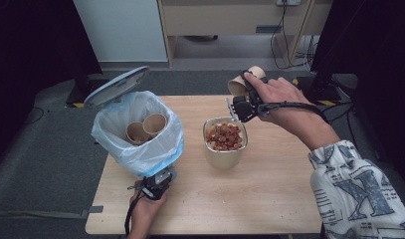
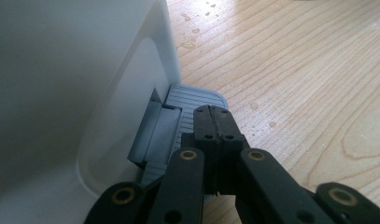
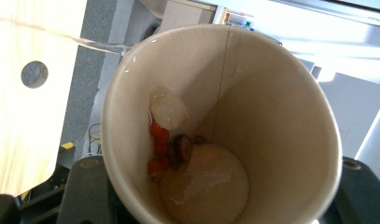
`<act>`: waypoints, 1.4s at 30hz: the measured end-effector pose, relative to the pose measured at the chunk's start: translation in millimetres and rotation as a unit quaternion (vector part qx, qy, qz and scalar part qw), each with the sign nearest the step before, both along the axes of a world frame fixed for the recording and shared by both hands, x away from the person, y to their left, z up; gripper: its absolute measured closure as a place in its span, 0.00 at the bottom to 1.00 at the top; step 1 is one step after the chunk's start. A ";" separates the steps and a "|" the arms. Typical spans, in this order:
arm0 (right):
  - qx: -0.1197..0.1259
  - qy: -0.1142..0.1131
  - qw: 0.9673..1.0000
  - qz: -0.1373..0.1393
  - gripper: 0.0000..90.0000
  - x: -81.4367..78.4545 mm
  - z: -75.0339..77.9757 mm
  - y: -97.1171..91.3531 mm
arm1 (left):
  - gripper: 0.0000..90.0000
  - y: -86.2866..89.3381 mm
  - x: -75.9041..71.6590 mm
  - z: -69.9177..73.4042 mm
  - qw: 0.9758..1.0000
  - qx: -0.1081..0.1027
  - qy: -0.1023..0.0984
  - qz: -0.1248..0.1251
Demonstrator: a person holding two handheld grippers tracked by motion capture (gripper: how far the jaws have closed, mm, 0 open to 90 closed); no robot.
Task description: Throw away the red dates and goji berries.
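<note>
With the left hand-held gripper [image 2: 214, 122] shut empty on the grey ribbed plastic bin pedal [image 2: 187, 105], the right hand-held gripper [image 1: 241, 101], clamped around the tan paper cup [image 1: 242, 82], should tip it further so the stuck scraps fall into the clear square food-filled container [image 1: 225, 141].

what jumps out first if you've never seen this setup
Probably the paper cup the right gripper holds tipped above the clear container of reddish-brown food scraps at the table's middle; a few scraps cling inside the cup. Next, the bag-lined pedal bin at the left, lid up, two cups inside, with the shut left gripper on its pedal.
</note>
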State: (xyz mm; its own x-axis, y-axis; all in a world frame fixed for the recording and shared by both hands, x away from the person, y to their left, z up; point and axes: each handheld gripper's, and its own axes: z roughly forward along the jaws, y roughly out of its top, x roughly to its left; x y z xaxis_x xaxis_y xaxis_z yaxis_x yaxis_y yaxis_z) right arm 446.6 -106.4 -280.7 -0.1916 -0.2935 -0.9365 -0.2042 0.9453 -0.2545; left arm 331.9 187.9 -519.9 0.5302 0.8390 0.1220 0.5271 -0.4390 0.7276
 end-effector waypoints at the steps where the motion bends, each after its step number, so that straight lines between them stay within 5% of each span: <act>1: -0.001 -0.001 1.000 0.000 0.42 -0.2 -0.1 0.1 | 0.99 0.1 0.0 0.0 1.000 0.000 0.000 0.000; 3: -0.007 -0.008 1.000 -0.001 0.42 -0.8 -0.4 1.0 | 0.99 -0.1 -0.1 0.0 1.000 0.000 0.000 0.000; 6: -0.061 -0.036 0.997 0.004 0.42 -2.8 -5.3 5.0 | 0.99 0.0 -0.1 0.0 1.000 0.000 0.000 0.000; 11: -0.095 -0.055 0.994 0.008 0.42 -2.2 -10.2 7.6 | 0.99 -0.1 -0.2 -0.1 1.000 0.000 0.000 0.000; 19: -0.110 -0.081 0.991 0.008 0.42 -2.7 -9.6 9.4 | 0.99 -0.1 -0.1 0.0 1.000 0.001 0.000 -0.001; 25: -0.124 -0.069 0.990 0.011 0.42 -2.2 -15.9 8.3 | 0.99 0.0 0.0 0.0 1.000 0.002 -0.001 -0.001; 36: -0.073 -0.035 0.997 0.015 0.41 -1.2 -20.5 6.0 | 0.99 0.0 0.0 0.0 1.000 0.001 0.000 -0.002; 42: -0.007 0.005 1.000 0.006 0.41 1.8 -23.0 3.4 | 0.99 0.0 -0.1 0.1 1.000 0.000 0.001 -0.001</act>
